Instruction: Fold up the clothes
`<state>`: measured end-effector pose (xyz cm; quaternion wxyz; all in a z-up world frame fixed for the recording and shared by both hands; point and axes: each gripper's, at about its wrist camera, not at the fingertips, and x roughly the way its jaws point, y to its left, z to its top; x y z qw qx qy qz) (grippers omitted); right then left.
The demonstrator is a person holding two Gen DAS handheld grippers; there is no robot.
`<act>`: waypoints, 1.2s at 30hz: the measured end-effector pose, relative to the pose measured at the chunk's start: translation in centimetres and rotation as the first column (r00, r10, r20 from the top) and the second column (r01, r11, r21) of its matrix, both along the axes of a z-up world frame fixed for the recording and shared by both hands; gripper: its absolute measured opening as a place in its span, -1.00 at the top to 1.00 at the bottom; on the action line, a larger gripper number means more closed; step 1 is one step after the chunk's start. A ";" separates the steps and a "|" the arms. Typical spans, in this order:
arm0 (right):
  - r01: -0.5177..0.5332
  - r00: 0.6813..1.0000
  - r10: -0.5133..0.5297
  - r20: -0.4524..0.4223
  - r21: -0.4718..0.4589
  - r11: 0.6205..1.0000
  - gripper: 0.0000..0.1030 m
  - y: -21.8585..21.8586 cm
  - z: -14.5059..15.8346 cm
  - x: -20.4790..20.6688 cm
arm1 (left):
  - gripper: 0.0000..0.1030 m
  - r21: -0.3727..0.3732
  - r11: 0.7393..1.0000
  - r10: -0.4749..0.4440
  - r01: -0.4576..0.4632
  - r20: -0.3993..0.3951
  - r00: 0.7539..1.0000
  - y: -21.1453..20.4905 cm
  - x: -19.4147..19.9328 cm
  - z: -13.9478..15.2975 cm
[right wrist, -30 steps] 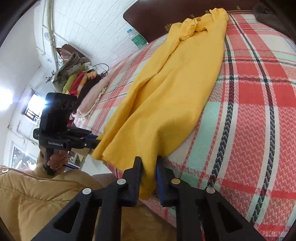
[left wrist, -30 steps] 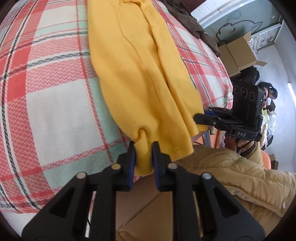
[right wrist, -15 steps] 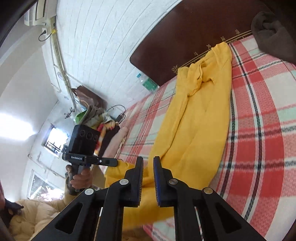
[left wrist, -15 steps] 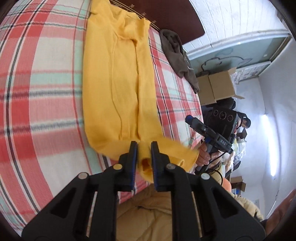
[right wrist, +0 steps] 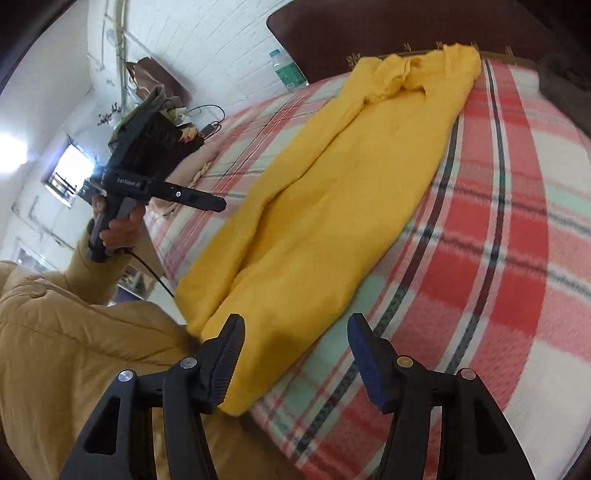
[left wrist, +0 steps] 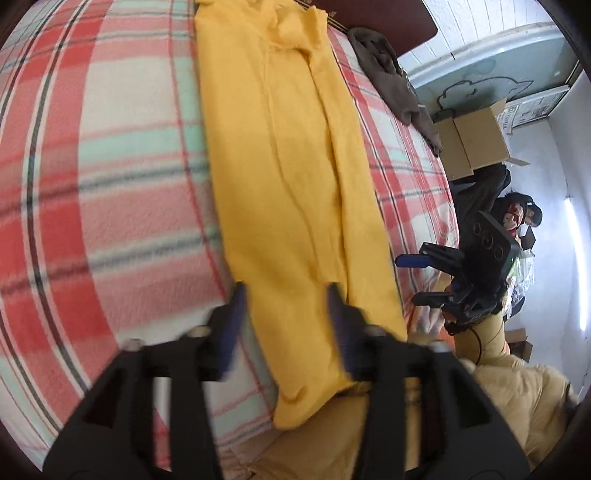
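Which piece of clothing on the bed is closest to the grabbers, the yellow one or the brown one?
The yellow garment. Its bottom end lies between the open left gripper fingers, while the brown garment sits crumpled far off near the headboard.

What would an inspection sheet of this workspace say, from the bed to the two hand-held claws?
Surface: plaid bedspread, red, white and mint, on a bed.
Job's things: yellow garment laid out long, near end hanging over the bed's edge.
Clutter: brown garment near the headboard.
Grippers: left gripper open over the garment's near end; right gripper open, holding nothing.
Cables: black cable hanging from the left gripper's handle.
Surroundings: cardboard box, water bottle, pile of clothes by the wall.
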<state>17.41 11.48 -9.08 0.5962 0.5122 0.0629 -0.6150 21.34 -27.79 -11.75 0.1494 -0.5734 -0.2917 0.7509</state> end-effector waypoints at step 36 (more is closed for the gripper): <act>0.277 0.937 -0.213 0.278 -0.217 0.936 0.79 -5.6 3.0 -11.7 | 0.71 0.273 0.950 0.136 -0.151 0.074 0.988 -3.6 -10.2 1.5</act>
